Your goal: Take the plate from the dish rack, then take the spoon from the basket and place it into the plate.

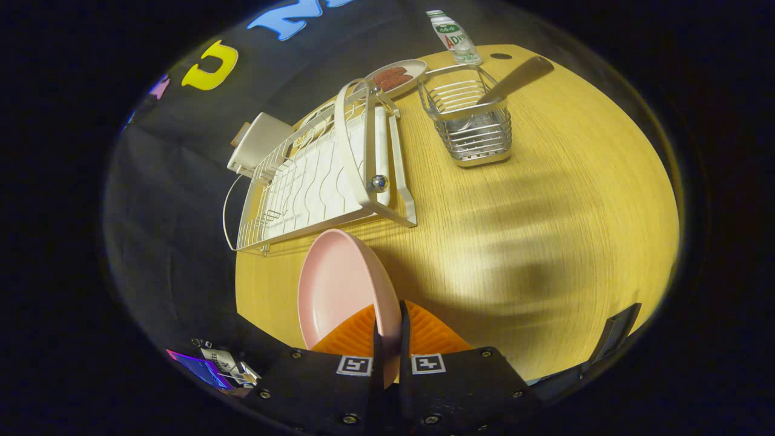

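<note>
- Round pink plastic plate (pixel 339 290) stands on edge, its rim clamped between the gripper (pixel 387 330) fingers, lifted above the table.
- White wire dish rack (pixel 315 175) just beyond; steel mesh basket (pixel 475 130) holds the metal spoon (pixel 514 82).
- Yellow wood-grain table (pixel 545 230) fronts a black cloth wall (pixel 169 169).

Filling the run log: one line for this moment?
gripper shut on pink plate | plate off dish rack | spoon in basket

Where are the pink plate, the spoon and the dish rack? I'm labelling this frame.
pink plate (pixel 339 290): gripper view, its inner face, gripped between the fingers.
spoon (pixel 521 77): gripper view, its handle, sticking out of the basket.
dish rack (pixel 315 181): gripper view, its wire floor.
</note>
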Tool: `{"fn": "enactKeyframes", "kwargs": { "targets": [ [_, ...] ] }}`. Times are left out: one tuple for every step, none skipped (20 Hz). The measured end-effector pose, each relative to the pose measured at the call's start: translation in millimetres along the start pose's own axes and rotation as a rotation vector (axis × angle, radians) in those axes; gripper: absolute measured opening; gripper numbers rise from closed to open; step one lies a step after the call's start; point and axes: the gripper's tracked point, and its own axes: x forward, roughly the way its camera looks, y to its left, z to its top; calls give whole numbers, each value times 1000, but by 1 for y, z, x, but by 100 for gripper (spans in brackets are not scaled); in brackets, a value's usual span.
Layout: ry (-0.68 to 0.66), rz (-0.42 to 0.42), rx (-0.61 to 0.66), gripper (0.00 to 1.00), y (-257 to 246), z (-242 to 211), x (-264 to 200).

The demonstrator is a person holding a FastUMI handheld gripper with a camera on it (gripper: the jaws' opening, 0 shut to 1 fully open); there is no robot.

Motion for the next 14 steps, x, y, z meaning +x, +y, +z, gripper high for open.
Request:
{"fn": "enactKeyframes", "kwargs": {
  "targets": [
    [11, 3, 4, 9, -5, -3, 4],
    [17, 3, 4, 9, -12, -4, 8],
    [24, 22, 11, 9, -13, -6, 11],
    [22, 35, 15, 9, -15, -7, 14],
    [22, 48, 21, 9, -16, -9, 17],
    [18, 55, 26, 9, -18, -10, 20],
    [10, 66, 24, 13, -18, -9, 19],
    [3, 60, 12, 14, -22, -8, 19],
    [-6, 61, -1, 15, -23, -10, 18],
    [-15, 49, -9, 15, -27, -8, 15],
    [-21, 36, -12, 23, -30, -8, 14],
    [-42, 44, -6, 25, -30, -4, 10],
    [-81, 56, 4, 32, -29, 3, 6],
    [-129, 52, 7, 37, -31, 13, -1]
  ]
}}
